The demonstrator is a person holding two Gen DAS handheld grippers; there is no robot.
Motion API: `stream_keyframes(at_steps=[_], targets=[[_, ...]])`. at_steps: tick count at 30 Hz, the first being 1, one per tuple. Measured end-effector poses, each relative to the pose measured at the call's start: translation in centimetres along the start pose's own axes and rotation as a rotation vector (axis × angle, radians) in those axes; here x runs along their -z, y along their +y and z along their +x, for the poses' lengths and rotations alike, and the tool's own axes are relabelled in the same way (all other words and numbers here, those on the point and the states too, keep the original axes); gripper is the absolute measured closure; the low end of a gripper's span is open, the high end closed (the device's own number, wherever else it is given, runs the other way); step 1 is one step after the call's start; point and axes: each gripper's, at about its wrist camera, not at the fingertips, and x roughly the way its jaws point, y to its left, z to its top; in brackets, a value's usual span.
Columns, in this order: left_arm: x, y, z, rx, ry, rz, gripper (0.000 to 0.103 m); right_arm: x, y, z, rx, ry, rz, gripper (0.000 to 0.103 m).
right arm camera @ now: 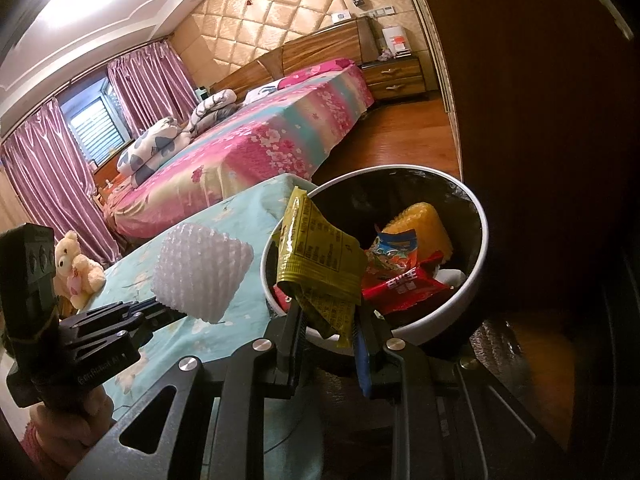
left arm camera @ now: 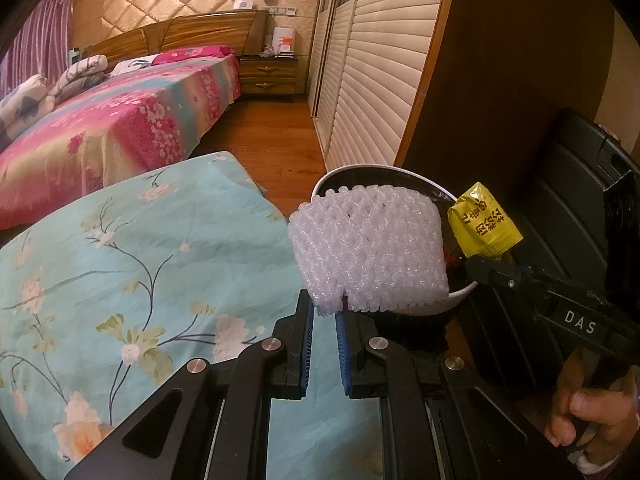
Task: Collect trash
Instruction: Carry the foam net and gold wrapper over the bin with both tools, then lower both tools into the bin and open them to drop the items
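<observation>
My left gripper (left arm camera: 323,312) is shut on a white foam net sleeve (left arm camera: 368,248) by its lower edge and holds it up beside the white trash bin (left arm camera: 460,298). The sleeve (right arm camera: 200,272) and left gripper (right arm camera: 152,304) also show in the right wrist view. My right gripper (right arm camera: 330,320) is shut on a yellow wrapper (right arm camera: 320,264) and holds it over the bin's (right arm camera: 476,216) near rim. The wrapper (left arm camera: 482,220) shows in the left wrist view too, held by the right gripper (left arm camera: 486,264). The bin holds red and orange wrappers (right arm camera: 404,284) and an orange foam piece (right arm camera: 424,228).
A table with a turquoise floral cloth (left arm camera: 132,264) lies left of the bin. A bed (left arm camera: 132,124) with pink bedding stands behind it. A slatted wardrobe (left arm camera: 380,72) and a dark wooden panel (left arm camera: 512,80) rise on the right. A teddy bear (right arm camera: 76,268) sits at the table's far left.
</observation>
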Motion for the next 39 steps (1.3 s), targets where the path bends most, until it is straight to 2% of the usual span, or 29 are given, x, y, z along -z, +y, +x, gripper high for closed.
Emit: stream_keyframes(at_steps=[39], targets=[[-3.5,-2.2,4.5,0.002,0.034,0.063,0.093,-1.9,-2.5,0.1,0.039,0.003,0.045,0.082]])
